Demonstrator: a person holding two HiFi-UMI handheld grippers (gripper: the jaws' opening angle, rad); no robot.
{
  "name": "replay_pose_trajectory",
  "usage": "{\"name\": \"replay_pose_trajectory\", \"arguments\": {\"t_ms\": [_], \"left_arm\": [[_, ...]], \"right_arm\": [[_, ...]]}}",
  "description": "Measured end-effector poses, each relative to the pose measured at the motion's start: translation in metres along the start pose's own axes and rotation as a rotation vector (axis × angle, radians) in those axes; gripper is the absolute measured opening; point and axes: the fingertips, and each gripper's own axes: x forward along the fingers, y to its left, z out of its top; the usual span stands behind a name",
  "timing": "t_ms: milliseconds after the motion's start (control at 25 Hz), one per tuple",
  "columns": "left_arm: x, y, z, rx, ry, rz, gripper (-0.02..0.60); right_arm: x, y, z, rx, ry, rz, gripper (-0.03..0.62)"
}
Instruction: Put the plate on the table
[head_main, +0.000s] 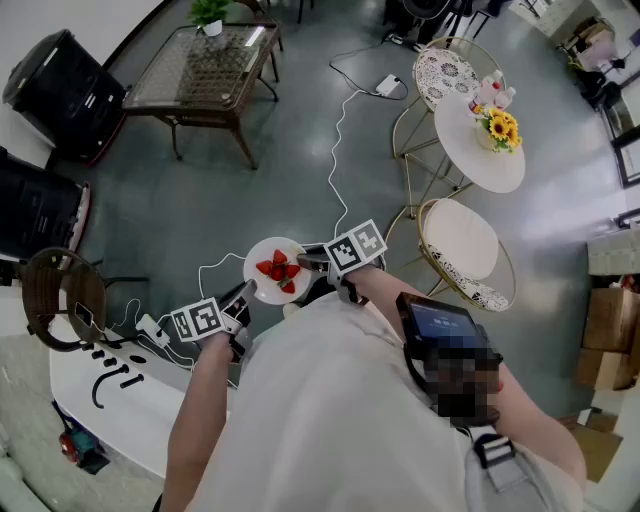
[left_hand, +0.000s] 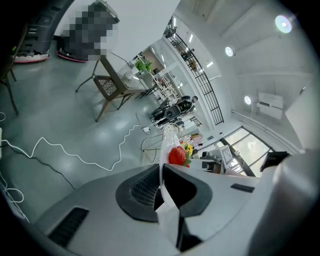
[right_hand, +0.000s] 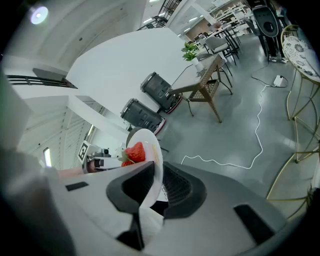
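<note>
Pinching opposite rims of the plate, the left claw and right claw hold it well apart from the round surface; uneven tilt could spill the strawberries.

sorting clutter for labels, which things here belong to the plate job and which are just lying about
In the job: plate, strawberries, left gripper, right gripper, both shut on its rim.
Lying about: white cable, glass table, sunflowers, chair.
</note>
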Motion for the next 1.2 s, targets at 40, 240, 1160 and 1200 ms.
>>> {"name": "replay_pose_trajectory", "arguments": {"t_ms": [40,240,1160,1200], "left_arm": [[-0.001,0.001,-0.003,-0.002,-0.002,0.004,0.02],[0.012,0.0,0.002,-0.039,-0.035,0.0,0.02],[0.128,-0.028,0.106,-0.031,-0.055,0.065,0.02],[0.13,-0.028,0.107,-0.034,-0.054,0.068,0.02]], "right_arm": [[0.001,0.0,-0.003,0.003,0.001,0.001,0.052],[-0.003,-0.012,0.009,-0.014,-0.01,0.013,0.052],[-0.041,-0.105,0.132,-0.025,0.043,0.069,0.052],[-0.041,-0.106,0.133,-0.022,0.046,0.071,0.052]]}}
